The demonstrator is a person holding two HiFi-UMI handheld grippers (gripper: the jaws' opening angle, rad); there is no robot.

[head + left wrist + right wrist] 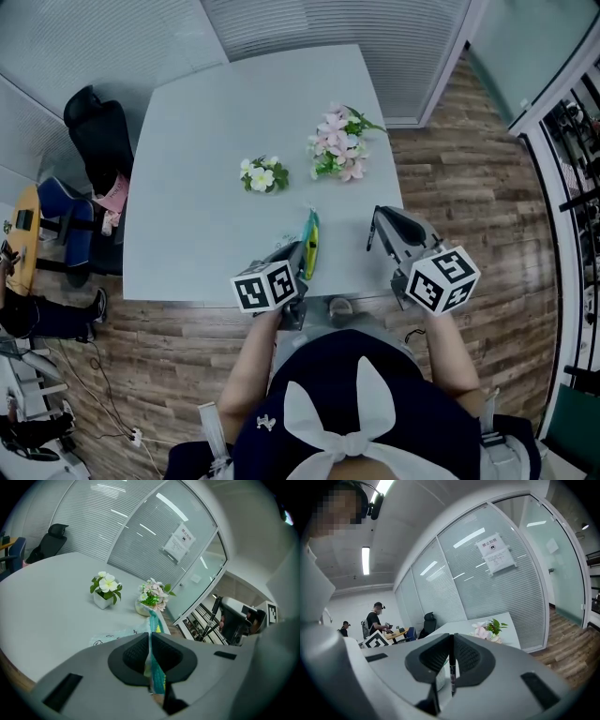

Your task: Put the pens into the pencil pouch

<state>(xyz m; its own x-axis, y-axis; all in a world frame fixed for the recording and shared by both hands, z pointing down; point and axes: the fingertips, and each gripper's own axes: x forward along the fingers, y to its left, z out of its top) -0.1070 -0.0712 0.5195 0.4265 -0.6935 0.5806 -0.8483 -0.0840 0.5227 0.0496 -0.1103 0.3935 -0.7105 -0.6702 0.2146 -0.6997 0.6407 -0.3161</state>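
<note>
Between its jaws, right gripper [452, 637] pinches pen [452, 672].

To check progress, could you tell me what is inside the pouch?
Its interior is covered: the pouch shows edge-on. One pen sits outside, between the right jaws.

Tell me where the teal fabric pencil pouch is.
In the head view, the teal fabric pencil pouch is pinched in the left gripper over the near edge of the grey table, left of the right gripper, with the pink flowers beyond it.
</note>
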